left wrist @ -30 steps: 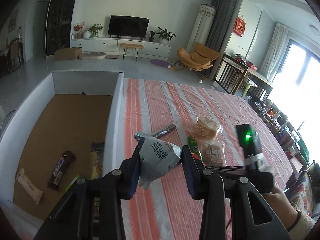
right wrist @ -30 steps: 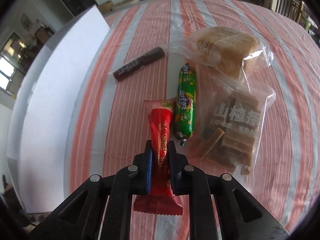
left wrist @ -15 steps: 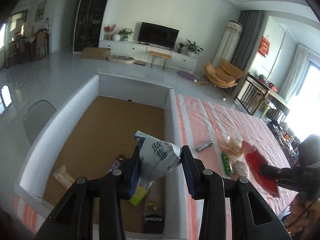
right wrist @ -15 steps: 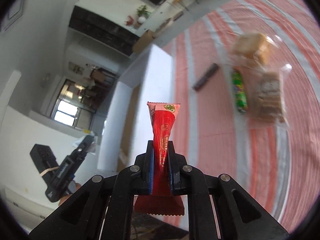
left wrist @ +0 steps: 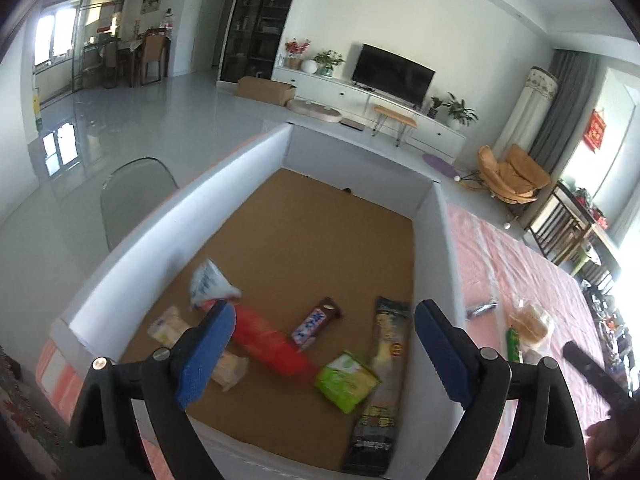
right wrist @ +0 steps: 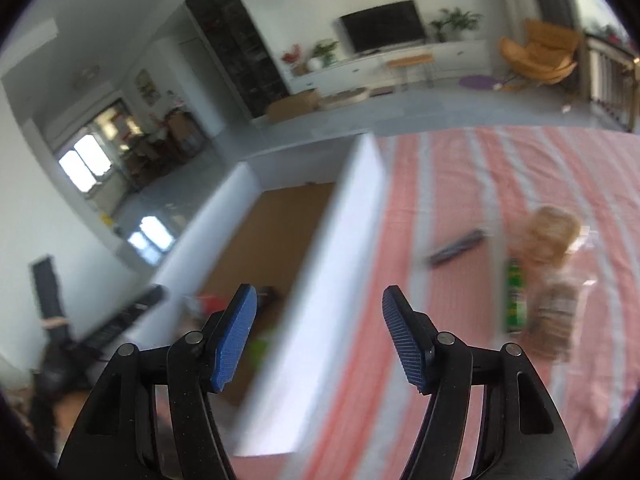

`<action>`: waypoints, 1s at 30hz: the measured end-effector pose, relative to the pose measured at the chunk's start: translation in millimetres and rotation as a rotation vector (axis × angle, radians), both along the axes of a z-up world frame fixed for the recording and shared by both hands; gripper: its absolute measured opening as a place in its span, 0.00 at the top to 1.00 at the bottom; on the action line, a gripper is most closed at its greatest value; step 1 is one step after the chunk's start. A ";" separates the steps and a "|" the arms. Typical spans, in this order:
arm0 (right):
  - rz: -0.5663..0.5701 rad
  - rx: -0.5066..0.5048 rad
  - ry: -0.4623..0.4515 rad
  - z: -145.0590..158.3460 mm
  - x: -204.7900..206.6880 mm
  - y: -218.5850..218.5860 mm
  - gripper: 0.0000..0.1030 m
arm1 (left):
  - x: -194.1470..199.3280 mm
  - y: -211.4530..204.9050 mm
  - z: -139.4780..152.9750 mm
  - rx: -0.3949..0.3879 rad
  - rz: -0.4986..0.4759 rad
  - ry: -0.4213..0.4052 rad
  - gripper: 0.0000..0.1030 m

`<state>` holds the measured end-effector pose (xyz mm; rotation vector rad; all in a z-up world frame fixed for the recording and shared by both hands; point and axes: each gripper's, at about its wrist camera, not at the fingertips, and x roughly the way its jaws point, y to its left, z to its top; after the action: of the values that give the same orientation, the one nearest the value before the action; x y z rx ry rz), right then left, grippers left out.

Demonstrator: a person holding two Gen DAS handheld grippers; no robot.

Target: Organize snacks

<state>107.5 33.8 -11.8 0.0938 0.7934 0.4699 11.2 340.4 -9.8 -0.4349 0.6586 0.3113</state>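
We see left gripper (left wrist: 324,344) jaws wide apart, empty, above white box (left wrist: 224,168). Between jaws, on brown floor: red packet (left wrist: 266,338), green packet (left wrist: 346,380). Right gripper (right wrist: 320,336) jaws wide, empty, straddling box wall. Striped tablecloth (right wrist: 460,184) right; living room beyond.

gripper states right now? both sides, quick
left gripper: open, holding nothing, above the white box.
right gripper: open, holding nothing, over the box's right wall.
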 end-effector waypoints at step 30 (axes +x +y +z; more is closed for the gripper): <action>-0.671 -0.264 0.114 -126.2 2.7 -230.0 0.24 | 117.2 -270.9 -130.8 0.190 -0.536 0.227 0.03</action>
<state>110.2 -196.1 -137.9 0.1345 0.8746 -0.2777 128.4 69.5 -140.6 -0.0312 0.9294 -0.0892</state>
